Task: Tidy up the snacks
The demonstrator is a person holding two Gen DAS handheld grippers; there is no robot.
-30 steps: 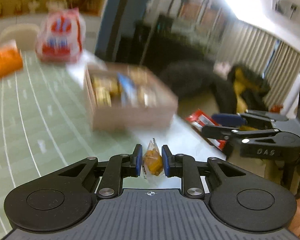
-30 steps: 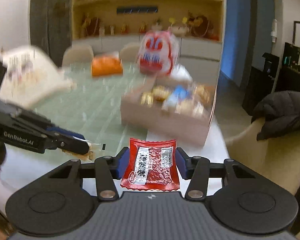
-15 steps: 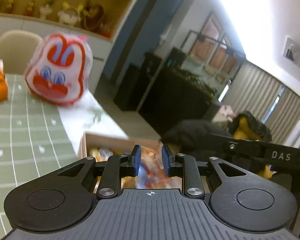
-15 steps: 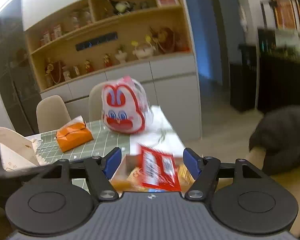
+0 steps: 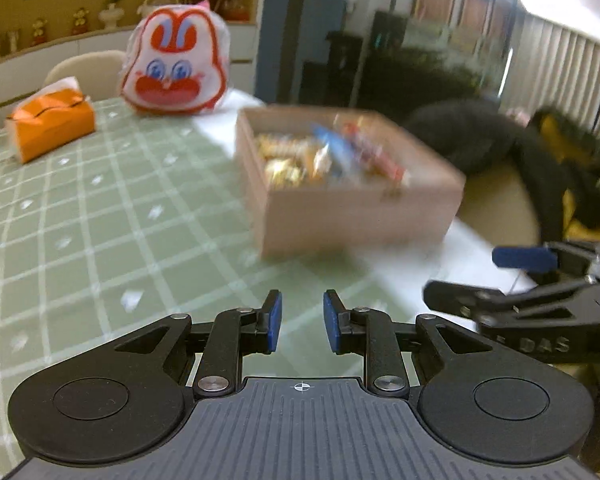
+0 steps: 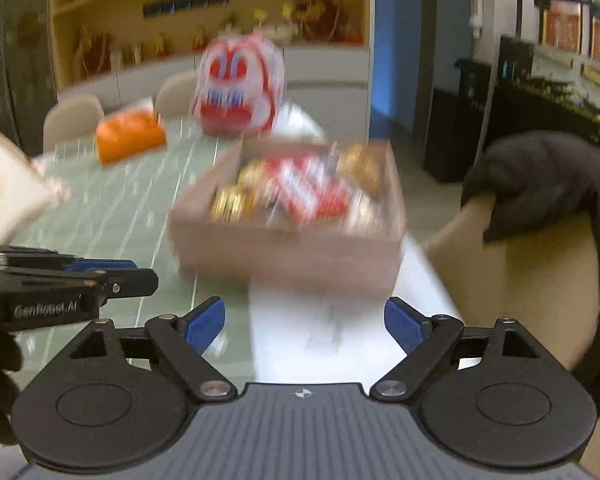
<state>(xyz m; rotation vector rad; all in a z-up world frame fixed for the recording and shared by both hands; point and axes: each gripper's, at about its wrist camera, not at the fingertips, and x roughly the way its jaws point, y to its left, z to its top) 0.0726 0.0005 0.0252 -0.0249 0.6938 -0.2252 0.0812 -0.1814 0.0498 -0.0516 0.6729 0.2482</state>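
Note:
A wooden box (image 5: pixel 364 212) full of wrapped snacks stands on the green checked tablecloth (image 5: pixel 80 220); it also shows in the right wrist view (image 6: pixel 292 252). A red snack packet (image 6: pixel 312 192) lies on top of the snacks in it. My left gripper (image 5: pixel 302 322) is empty with a narrow gap between its pads, held above the table in front of the box. My right gripper (image 6: pixel 304 326) is wide open and empty, in front of the box. Each gripper shows at the edge of the other's view.
A rabbit-face bag (image 5: pixel 176 68) and an orange tissue pack (image 5: pixel 50 124) sit at the far side of the table. A chair with a dark jacket (image 6: pixel 540 184) stands to the right of the table. A white bag (image 6: pixel 4 192) lies at the left.
Both grippers released their snacks into the box and pulled back from it. The yellow candy left my left gripper; the red packet left my right gripper, which opened wide.

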